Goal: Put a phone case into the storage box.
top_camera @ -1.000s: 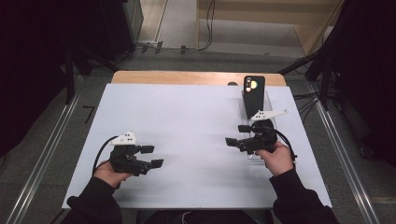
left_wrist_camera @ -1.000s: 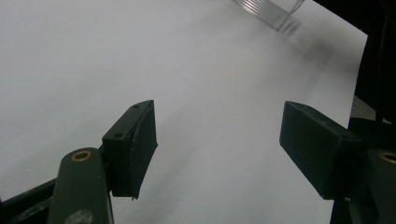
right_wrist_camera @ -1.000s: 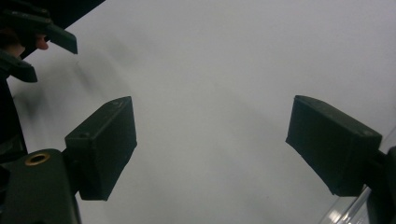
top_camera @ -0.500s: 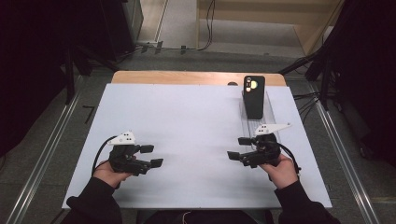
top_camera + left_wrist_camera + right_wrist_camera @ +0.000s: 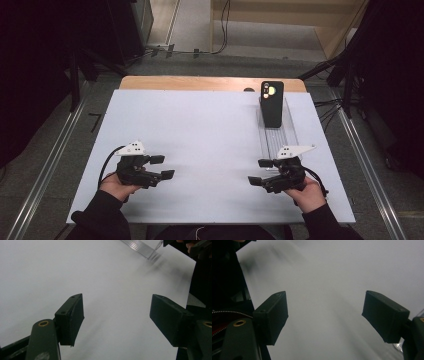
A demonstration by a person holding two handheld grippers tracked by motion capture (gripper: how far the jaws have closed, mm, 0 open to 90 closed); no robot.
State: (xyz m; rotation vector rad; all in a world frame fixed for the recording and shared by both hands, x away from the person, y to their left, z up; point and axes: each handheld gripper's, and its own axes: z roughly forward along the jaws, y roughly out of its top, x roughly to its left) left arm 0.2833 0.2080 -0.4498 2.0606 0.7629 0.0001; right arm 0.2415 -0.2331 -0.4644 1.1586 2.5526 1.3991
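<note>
From above, the left gripper (image 5: pixel 164 167) and the right gripper (image 5: pixel 260 172) are sitting low over the white table (image 5: pixel 200 130), and the black phone (image 5: pixel 272 103) is standing far off in its clear stand (image 5: pixel 280 140). In the left gripper view the jaws are staying wide apart, holding nothing. In the right gripper view the jaws are gaping too, with just bare table between them.

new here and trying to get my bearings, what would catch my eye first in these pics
The black phone stands upright at the far end of a clear ridged stand on the right side of the white table. Near the front edge, the left gripper and right gripper hover with jaws open and nothing between them, the right one just beside the stand's near end.
</note>
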